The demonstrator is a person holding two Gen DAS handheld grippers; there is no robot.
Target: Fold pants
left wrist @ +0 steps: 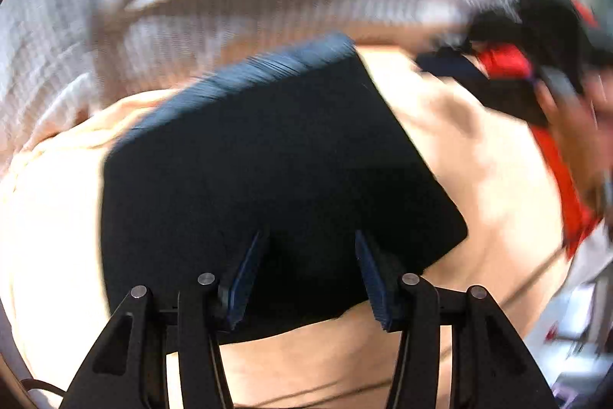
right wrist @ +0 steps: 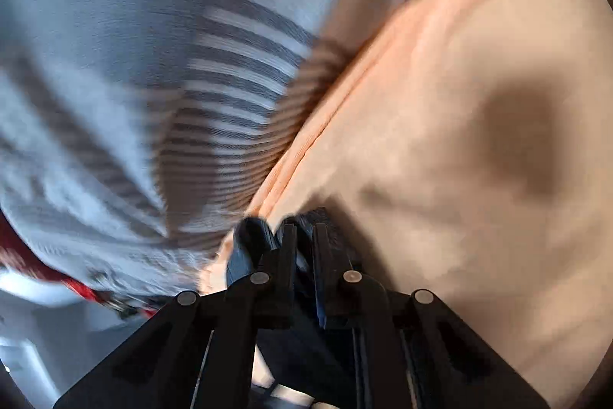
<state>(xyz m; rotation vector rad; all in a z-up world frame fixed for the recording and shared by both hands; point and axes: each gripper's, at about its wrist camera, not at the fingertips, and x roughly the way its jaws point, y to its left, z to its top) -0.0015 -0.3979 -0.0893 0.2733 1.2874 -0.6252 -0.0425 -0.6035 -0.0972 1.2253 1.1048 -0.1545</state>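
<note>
One pair of dark navy pants [left wrist: 268, 171] lies folded into a compact, roughly square packet on the peach sheet [left wrist: 479, 179], in the middle of the near part of the bed. The left gripper [left wrist: 310, 278] hovers over the packet's near edge with its jaws spread wide and nothing between them. The right gripper [right wrist: 304, 244] has its jaws drawn close together on a bunch of dark cloth, which I take to be a corner of the same pants, right beside the sheet's hem. Both views are smeared, so the hands are moving briskly. The risk, as I judge it, is that the right claw drags its pinched corner sideways and pulls the neat layers open, or catches the sheet along with the cloth. I count one pair of pants, two grippers, one peach sheet and one grey striped blanket [right wrist: 134, 71] on the far side.
</note>
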